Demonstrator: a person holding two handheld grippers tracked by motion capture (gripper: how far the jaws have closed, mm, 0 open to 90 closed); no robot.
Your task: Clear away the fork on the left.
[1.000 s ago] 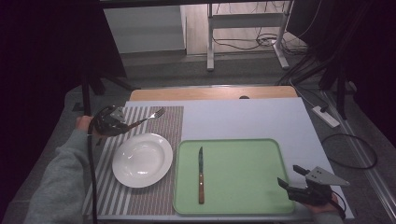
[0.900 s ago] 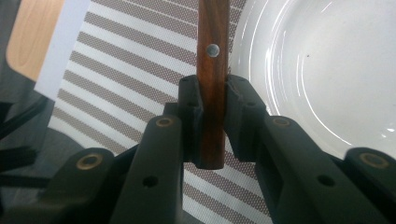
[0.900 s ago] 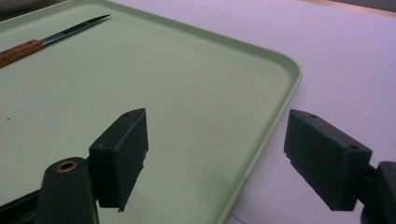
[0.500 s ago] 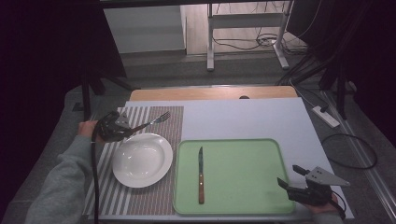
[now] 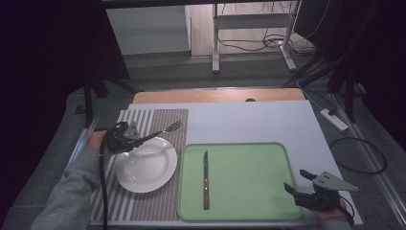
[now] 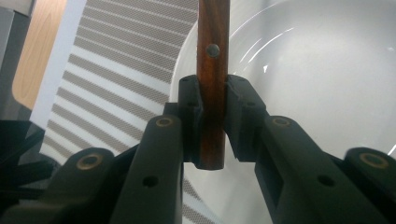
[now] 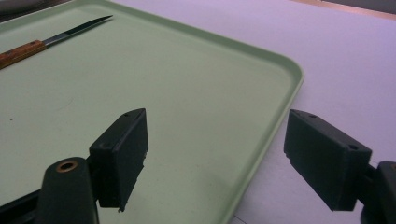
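Clamping the wooden-handled metal fork over the round white plate, the left gripper's fingers leave placement pending; the right gripper's fingers gape unused.

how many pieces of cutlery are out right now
2: a fork held by its wooden handle in the left claw above the white plate, and a knife lying on the green tray.

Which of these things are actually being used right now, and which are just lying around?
In use: fork clamped in the left gripper; white plate; striped placemat.
Lying about: knife; green tray; right gripper, open, near the tray's corner.
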